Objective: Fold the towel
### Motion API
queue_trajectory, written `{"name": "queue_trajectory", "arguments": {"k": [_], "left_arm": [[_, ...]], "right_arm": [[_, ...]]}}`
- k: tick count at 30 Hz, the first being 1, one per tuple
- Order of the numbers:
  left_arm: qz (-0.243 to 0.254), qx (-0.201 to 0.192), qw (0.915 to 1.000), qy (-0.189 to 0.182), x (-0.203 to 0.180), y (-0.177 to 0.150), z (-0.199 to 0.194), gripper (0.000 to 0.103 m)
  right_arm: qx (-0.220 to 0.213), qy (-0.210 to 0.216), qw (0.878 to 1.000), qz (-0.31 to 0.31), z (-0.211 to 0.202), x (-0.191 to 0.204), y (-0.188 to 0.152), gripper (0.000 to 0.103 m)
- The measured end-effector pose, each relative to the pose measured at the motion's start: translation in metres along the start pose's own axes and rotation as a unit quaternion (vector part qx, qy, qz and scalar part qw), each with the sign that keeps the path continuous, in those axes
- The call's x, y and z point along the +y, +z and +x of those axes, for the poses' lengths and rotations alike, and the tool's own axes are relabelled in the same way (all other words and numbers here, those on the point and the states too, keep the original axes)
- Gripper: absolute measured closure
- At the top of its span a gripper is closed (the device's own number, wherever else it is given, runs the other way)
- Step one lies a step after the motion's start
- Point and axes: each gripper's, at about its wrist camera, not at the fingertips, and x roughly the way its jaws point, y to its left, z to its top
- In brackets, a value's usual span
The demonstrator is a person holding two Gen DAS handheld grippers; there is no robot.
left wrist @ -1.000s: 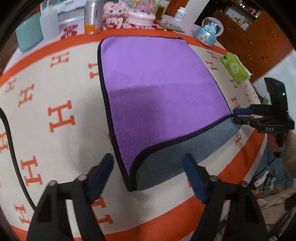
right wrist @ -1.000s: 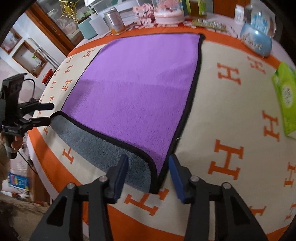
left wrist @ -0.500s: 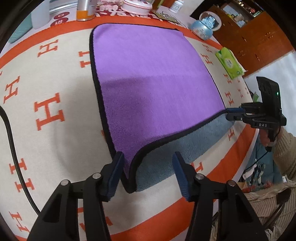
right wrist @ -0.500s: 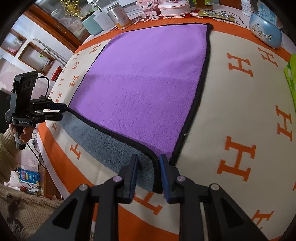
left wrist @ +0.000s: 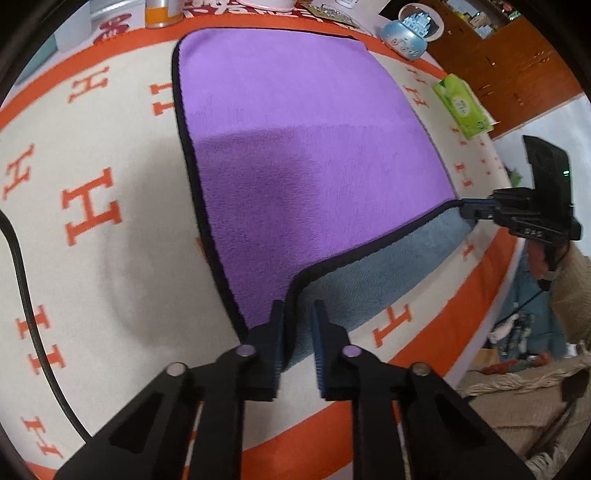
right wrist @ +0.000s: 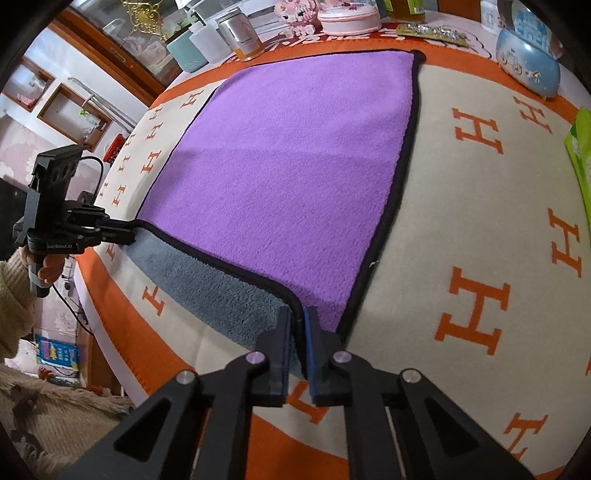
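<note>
A purple towel (left wrist: 303, 147) with a black border and a grey underside lies on a cream and orange cloth; it also shows in the right wrist view (right wrist: 295, 158). Its near edge is lifted, showing the grey side (left wrist: 373, 273). My left gripper (left wrist: 297, 314) is shut on the towel's near left corner. My right gripper (right wrist: 297, 317) is shut on the near right corner. Each gripper shows in the other's view, the right one (left wrist: 476, 210) and the left one (right wrist: 122, 230), both at the towel's edge.
A green tissue pack (left wrist: 461, 105) and a blue snow globe (left wrist: 410, 35) stand right of the towel. A can (right wrist: 242, 37), bottles and a pink box (right wrist: 349, 16) line the far edge. A black cable (left wrist: 26, 280) crosses the cloth at left. The table edge is close.
Both grippers closed from open onto the towel's near corners. The near edge has lifted, showing more of the grey underside.
</note>
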Motion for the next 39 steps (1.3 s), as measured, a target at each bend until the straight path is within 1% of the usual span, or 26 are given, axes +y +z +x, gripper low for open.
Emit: {"name": "queue_trajectory", "arguments": {"k": [5,11,16,17,19,21,25,28,31,35,39], "left_arm": [[0.012,-0.011,0.9987,0.048,-0.017,-0.003,-0.006,0.097],[0.018,-0.037,0.9933,0.108,-0.039,-0.004,-0.022,0.098],[0.009,-0.064,0.9851,0.159,-0.053,0.0,-0.042,0.098],[0.005,-0.072,0.9821,0.174,-0.057,0.003,-0.047,0.098],[0.0,-0.085,0.9781,0.19,-0.061,0.009,-0.054,0.098],[-0.011,-0.103,0.9723,0.209,-0.065,0.018,-0.063,0.098],[-0.033,-0.127,0.9644,0.229,-0.059,0.038,-0.079,0.097],[-0.036,-0.141,0.9576,0.249,-0.054,0.06,-0.086,0.097],[-0.038,-0.154,0.9527,0.259,-0.044,0.083,-0.088,0.097],[-0.046,-0.162,0.9495,0.265,-0.026,0.122,-0.086,0.097],[-0.05,-0.166,0.9476,0.268,-0.009,0.155,-0.078,0.097]], "right_arm": [[-0.015,-0.015,1.0,-0.012,-0.007,0.01,-0.002,0.098],[-0.047,-0.036,0.998,-0.024,-0.026,0.021,-0.002,0.098],[-0.072,-0.054,0.995,-0.033,-0.044,0.027,0.005,0.098],[-0.081,-0.059,0.994,-0.034,-0.05,0.027,0.009,0.098],[-0.095,-0.064,0.993,-0.036,-0.059,0.026,0.015,0.098],[-0.111,-0.072,0.991,-0.037,-0.07,0.024,0.025,0.098],[-0.132,-0.087,0.987,-0.036,-0.08,0.022,0.051,0.098],[-0.148,-0.102,0.983,-0.036,-0.084,0.022,0.071,0.098],[-0.162,-0.116,0.98,-0.026,-0.085,0.018,0.096,0.098],[-0.175,-0.138,0.975,-0.007,-0.082,0.008,0.132,0.098],[-0.177,-0.154,0.972,0.009,-0.07,-0.005,0.158,0.098]]}}
